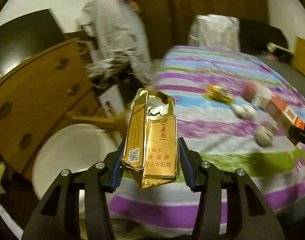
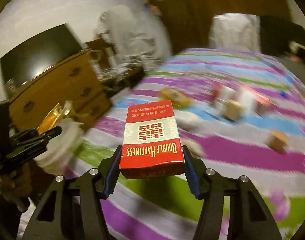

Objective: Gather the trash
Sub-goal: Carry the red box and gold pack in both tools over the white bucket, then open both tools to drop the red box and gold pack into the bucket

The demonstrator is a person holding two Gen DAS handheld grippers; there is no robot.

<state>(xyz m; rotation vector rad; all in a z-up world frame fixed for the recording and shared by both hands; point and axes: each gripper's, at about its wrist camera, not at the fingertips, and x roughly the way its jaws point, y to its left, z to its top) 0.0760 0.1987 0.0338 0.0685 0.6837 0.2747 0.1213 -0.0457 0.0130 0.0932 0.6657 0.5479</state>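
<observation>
My left gripper is shut on a crumpled gold cigarette pack with a torn-open top, held upright above the bed's near edge. A white round bin stands on the floor just to its left. My right gripper is shut on a red "Double Happiness" cigarette pack, lying flat between the pads over the striped bedspread. In the right wrist view the left gripper shows at the left edge, by the bin. Loose on the bed lie another gold pack and crumpled tissues.
Small cardboard boxes and a red-and-white pack are scattered over the bed. A wooden dresser with a dark screen on it stands left of the bin. Grey clothes hang behind; a white pillow lies at the bed's far end.
</observation>
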